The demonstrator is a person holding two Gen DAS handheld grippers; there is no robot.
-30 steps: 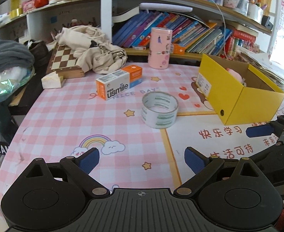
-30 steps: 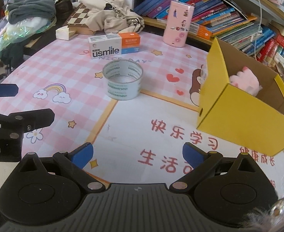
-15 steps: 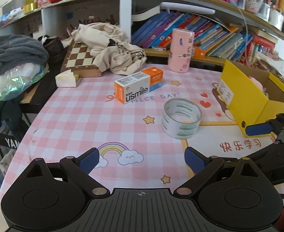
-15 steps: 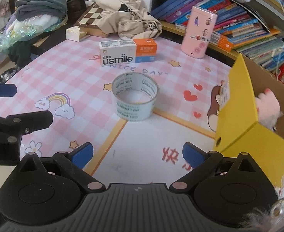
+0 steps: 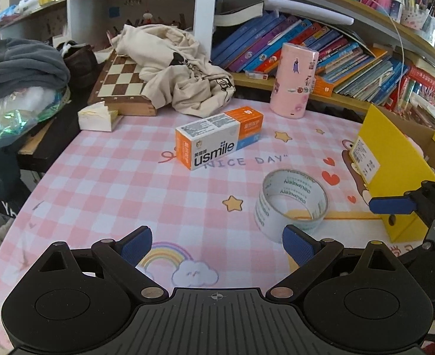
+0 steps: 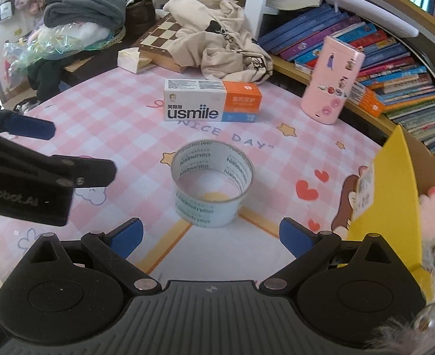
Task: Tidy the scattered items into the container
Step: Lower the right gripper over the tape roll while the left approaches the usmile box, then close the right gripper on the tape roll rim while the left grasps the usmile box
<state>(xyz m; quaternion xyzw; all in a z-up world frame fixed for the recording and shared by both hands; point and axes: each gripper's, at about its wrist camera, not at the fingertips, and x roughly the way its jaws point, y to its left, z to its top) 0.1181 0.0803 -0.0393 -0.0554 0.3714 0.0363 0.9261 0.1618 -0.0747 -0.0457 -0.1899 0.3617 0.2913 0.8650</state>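
Note:
A roll of clear tape (image 6: pixel 213 182) stands on the pink checked tablecloth, just ahead of my right gripper (image 6: pixel 210 238), which is open and holds nothing. Behind the roll lies an orange-and-white usmile box (image 6: pixel 211 100). The yellow cardboard box (image 6: pixel 394 189) stands at the right with a pink plush toy (image 6: pixel 434 207) inside. My left gripper (image 5: pixel 217 244) is open and holds nothing; the tape roll (image 5: pixel 291 204) is near its right finger, the usmile box (image 5: pixel 218 139) farther ahead, the yellow box (image 5: pixel 394 171) at the right.
A pink canister (image 5: pixel 294 80) stands at the table's back edge before a shelf of books (image 5: pixel 350 56). A beige cloth (image 5: pixel 176 65) lies over a chessboard (image 5: pixel 119 85) at back left, next to a small white box (image 5: pixel 97 117). Clothes are piled far left.
Both grippers have moved forward and leftward over the table. The tape roll now sits closer and more central before the right gripper. Both stay open.

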